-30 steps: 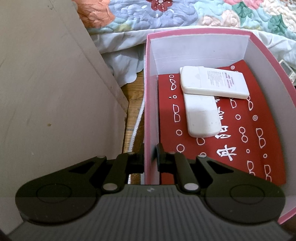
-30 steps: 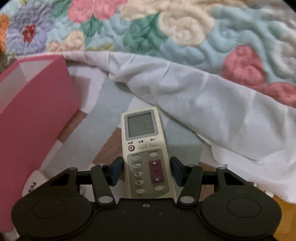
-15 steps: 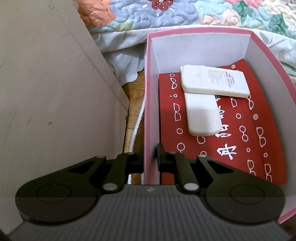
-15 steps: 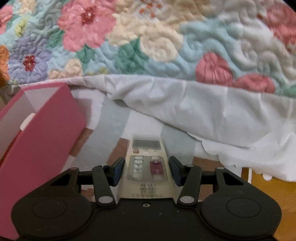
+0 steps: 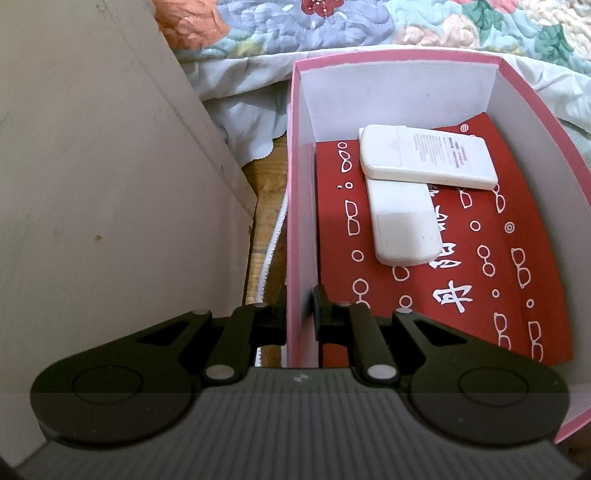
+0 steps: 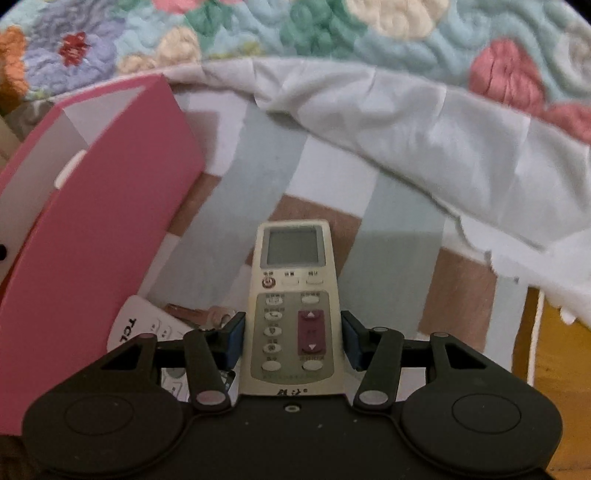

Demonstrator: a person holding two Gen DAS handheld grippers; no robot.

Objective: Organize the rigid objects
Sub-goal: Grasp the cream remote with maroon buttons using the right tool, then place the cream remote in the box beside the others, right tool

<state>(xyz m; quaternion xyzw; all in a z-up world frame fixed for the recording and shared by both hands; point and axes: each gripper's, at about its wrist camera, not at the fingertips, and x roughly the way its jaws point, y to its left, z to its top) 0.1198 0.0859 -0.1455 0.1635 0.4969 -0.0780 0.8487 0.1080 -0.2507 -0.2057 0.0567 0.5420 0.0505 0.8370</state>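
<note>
My left gripper (image 5: 300, 308) is shut on the left wall of a pink box (image 5: 297, 229). The box has white inner walls and a red patterned sheet on its floor. Two white remotes lie in it face down: one (image 5: 428, 158) across the back, the other (image 5: 404, 225) partly under it. My right gripper (image 6: 293, 339) is shut on a cream air-conditioner remote (image 6: 293, 295) with a grey screen and holds it above a striped cloth. The pink box (image 6: 92, 236) is to its left.
A white TCL remote (image 6: 144, 326) lies on the cloth under the right gripper's left side. A flowered quilt (image 6: 332, 33) and white sheet (image 6: 424, 122) hang behind. A beige panel (image 5: 103, 184) stands left of the box. Wooden floor (image 5: 267, 206) shows between them.
The right gripper has lifted the cream remote off the cloth and swung it about; the view now looks lower and closer to the pink box. The left gripper and box have stayed still.
</note>
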